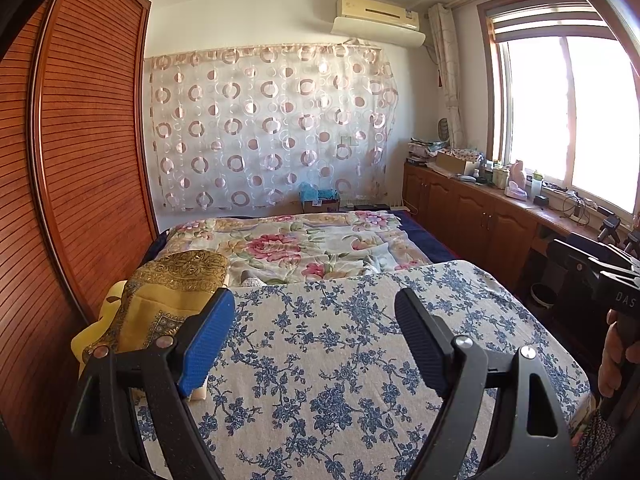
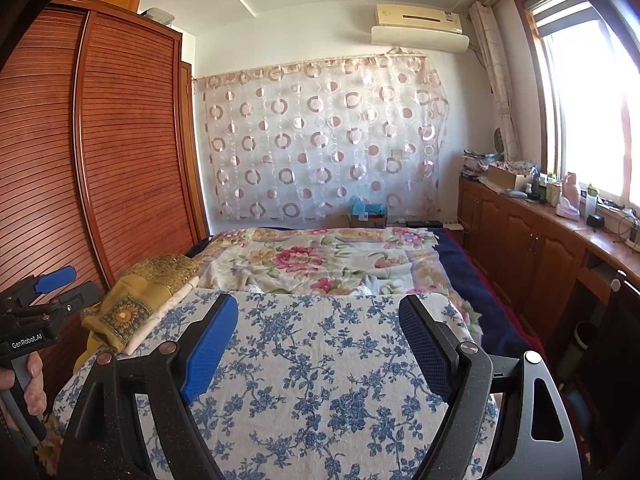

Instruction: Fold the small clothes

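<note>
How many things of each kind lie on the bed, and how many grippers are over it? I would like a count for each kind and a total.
Blue-flowered white cloth: 1
Pink-flowered blanket: 1
Yellow and gold folded fabric: 1 pile; the pieces in it cannot be counted
Grippers, both open and empty: 2, left gripper and right gripper
Total: 5

I am looking at a brown louvred wooden wardrobe [image 1: 80, 152] standing left, a sheer curtain with pink circles [image 1: 272, 128] hanging ahead under a cream air conditioner [image 1: 378, 16], and wooden cabinets [image 2: 532, 248] sitting below a bright window [image 1: 568, 120].
</note>
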`<act>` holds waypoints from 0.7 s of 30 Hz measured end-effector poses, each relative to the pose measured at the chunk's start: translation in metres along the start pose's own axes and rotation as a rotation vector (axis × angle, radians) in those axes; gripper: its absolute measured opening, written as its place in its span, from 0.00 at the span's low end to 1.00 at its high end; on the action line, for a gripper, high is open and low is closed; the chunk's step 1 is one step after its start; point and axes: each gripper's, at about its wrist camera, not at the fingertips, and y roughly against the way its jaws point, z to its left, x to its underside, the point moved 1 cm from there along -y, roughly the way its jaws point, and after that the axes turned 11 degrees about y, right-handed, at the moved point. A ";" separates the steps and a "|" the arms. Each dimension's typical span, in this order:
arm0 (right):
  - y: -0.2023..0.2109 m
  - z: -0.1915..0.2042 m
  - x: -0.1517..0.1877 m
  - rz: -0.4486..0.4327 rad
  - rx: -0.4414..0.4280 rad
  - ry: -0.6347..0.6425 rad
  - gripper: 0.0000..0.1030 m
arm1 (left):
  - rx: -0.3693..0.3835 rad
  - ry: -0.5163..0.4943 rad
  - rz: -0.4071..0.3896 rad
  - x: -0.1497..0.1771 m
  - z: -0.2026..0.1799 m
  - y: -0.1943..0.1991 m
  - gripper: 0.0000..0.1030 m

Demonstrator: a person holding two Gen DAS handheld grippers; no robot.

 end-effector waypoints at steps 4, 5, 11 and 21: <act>-0.001 -0.002 -0.001 -0.001 0.000 0.001 0.82 | 0.000 -0.001 0.000 0.000 0.000 0.000 0.80; -0.001 -0.002 0.000 -0.002 0.000 0.001 0.82 | 0.000 0.000 0.001 0.000 0.000 0.000 0.80; -0.002 -0.004 0.003 -0.002 0.002 -0.003 0.82 | -0.001 0.000 0.000 0.001 0.000 0.000 0.80; -0.002 -0.005 0.003 -0.003 0.002 -0.001 0.82 | 0.000 0.000 0.000 0.001 0.001 -0.001 0.80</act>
